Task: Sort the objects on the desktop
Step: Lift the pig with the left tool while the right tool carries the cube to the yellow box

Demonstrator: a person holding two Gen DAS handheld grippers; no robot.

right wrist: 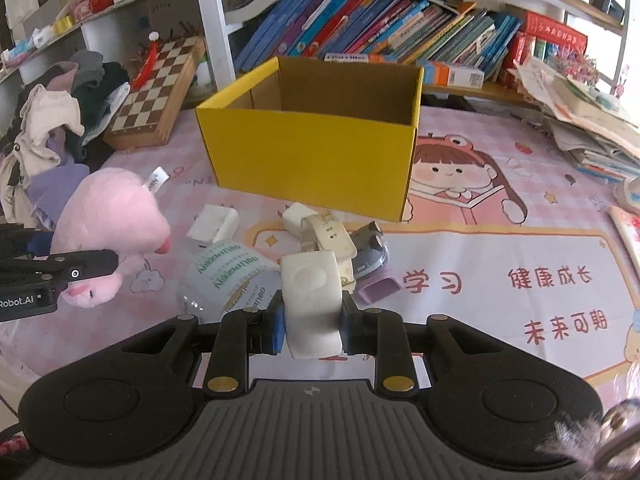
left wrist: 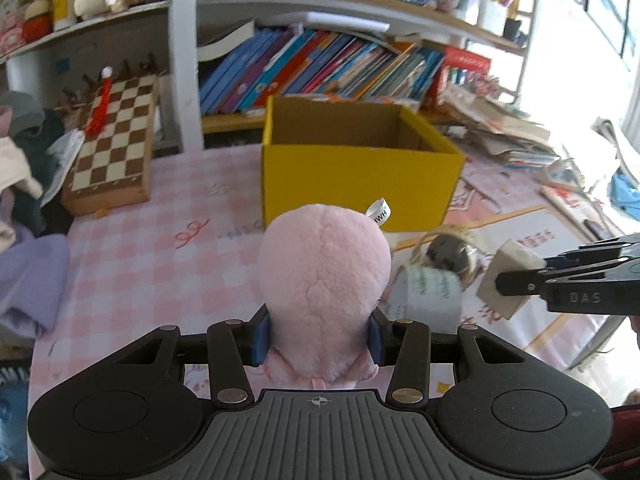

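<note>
My left gripper (left wrist: 318, 338) is shut on a pink plush toy (left wrist: 324, 288), held above the pink checked desk mat in front of the open yellow box (left wrist: 356, 176). My right gripper (right wrist: 312, 324) is shut on a white rounded block (right wrist: 312, 300). In the right wrist view the plush toy (right wrist: 112, 220) hangs at the left, with the yellow box (right wrist: 312, 160) behind. A pile lies on the mat below: a wet-wipe pack (right wrist: 224, 276), a white adapter (right wrist: 214, 224), a cream power strip (right wrist: 330, 236), a grey toy car (right wrist: 370, 250) and a purple piece (right wrist: 378, 290).
A chessboard case (left wrist: 114, 148) leans at the back left beside a heap of clothes (right wrist: 52, 128). Shelves of books (right wrist: 360, 28) run behind the box. Stacked papers and booklets (right wrist: 584, 120) crowd the right side of the desk.
</note>
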